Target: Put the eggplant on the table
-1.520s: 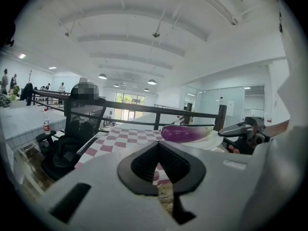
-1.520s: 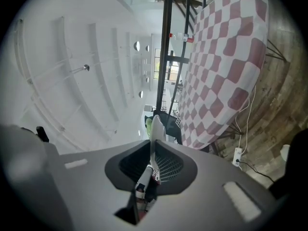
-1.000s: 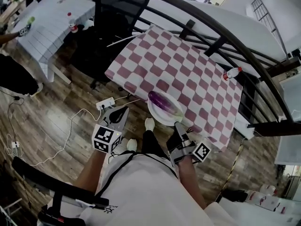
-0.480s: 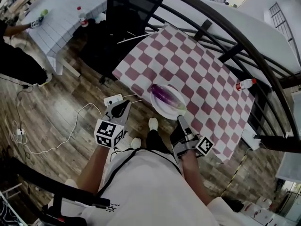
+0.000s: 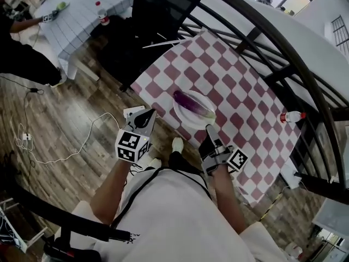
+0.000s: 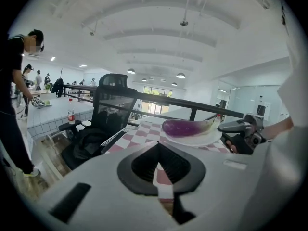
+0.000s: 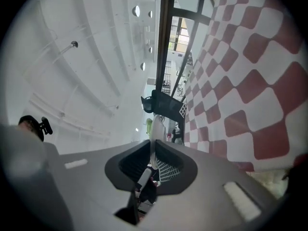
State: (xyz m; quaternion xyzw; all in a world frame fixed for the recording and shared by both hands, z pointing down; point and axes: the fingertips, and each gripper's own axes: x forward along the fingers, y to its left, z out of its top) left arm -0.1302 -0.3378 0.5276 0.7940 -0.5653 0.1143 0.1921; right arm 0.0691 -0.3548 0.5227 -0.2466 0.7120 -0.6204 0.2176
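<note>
A purple eggplant (image 5: 192, 103) is seen lying lengthwise on a white plate (image 5: 183, 119), and the plate is positioned at the near edge of the tabletop (image 5: 240, 89), which is covered by a red-and-white checkered cloth. Whether the plate rests on the cloth or is held just above it cannot be told. The plate's near rim is gripped by the right tool (image 5: 208, 129); in the right gripper view the thin white rim (image 7: 156, 127) is pinched edge-on between the narrowly set jaws of that tool (image 7: 153, 146), with the checkered cloth filling the right side of the view. The left tool (image 5: 146, 118) is held over the wooden floor (image 5: 71, 113), just off the tabletop's near corner and to the left of the plate, with nothing carried in it. In the left gripper view its jaws (image 6: 159, 146) are brought together at the tips, and beyond them the eggplant (image 6: 185, 127) and the plate (image 6: 197, 139) are seen, with the right tool (image 6: 240, 129) at the plate's right rim. A plastic bottle (image 5: 292, 116) is laid on the far corner of the tabletop, well apart from the plate. A black office chair (image 5: 158, 15) is placed beyond the tabletop's far left side, and a white power strip (image 5: 133, 112) lies on the floor near the left tool.
</note>
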